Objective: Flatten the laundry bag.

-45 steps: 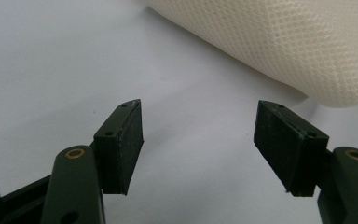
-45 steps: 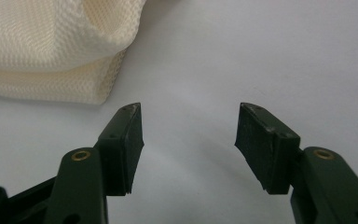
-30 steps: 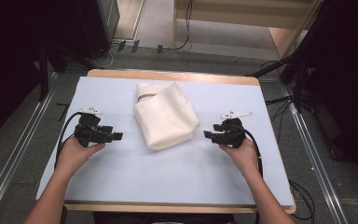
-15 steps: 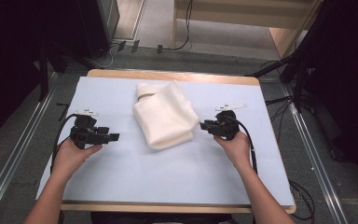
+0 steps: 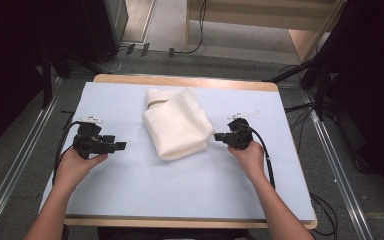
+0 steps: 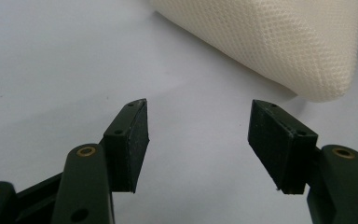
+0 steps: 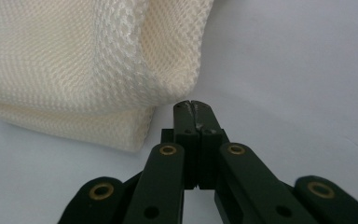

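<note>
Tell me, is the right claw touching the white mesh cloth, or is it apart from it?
Cannot tell. In the right gripper view the shut right claw meets the cloth's lower edge with no visible gap, but no fabric shows between its jaws.

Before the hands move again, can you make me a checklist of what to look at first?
1. Right gripper jaws: shut together, having just closed. Ok.
2. Cloth caught between them: the folded cream mesh cloth lies right at the tips, but no fabric shows between the pads. Not ok.
3. Left gripper jaws: wide open, nothing between them. Ok.
4. Left gripper's distance from the cloth: apart from it, with bare table between. Ok.
5. Cloth on the pale blue table cover: lying flat, well inside the edges. Ok.
6. Cables: trailing behind both grippers, off the cloth. Ok.
</note>
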`<action>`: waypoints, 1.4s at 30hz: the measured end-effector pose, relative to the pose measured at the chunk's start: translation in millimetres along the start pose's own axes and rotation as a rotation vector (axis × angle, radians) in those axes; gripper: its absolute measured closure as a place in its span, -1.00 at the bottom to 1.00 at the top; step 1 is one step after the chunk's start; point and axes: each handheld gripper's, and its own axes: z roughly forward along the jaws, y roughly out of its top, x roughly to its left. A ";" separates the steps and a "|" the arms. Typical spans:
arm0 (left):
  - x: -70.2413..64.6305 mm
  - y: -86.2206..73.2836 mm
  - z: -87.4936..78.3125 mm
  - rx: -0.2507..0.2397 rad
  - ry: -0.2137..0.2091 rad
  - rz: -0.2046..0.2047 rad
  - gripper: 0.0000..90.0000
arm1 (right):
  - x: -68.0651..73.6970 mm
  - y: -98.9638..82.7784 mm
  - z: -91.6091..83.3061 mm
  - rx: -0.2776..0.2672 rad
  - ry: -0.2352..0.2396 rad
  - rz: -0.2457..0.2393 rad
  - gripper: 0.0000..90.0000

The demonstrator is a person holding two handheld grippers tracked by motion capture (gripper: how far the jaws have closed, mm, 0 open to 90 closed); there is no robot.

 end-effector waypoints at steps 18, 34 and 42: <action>21.1 -2.2 -24.5 -0.035 0.017 -0.054 -0.13 | 73.0 42.6 -5.3 -0.218 0.080 -0.128 1.00; 8.5 6.7 -10.7 -0.021 -0.038 -0.032 -0.13 | 91.5 43.5 58.7 -0.097 0.067 -0.187 1.00; -1.0 14.5 3.0 -0.016 -0.055 -0.024 -0.14 | 100.9 38.6 82.6 -0.051 0.077 -0.189 1.00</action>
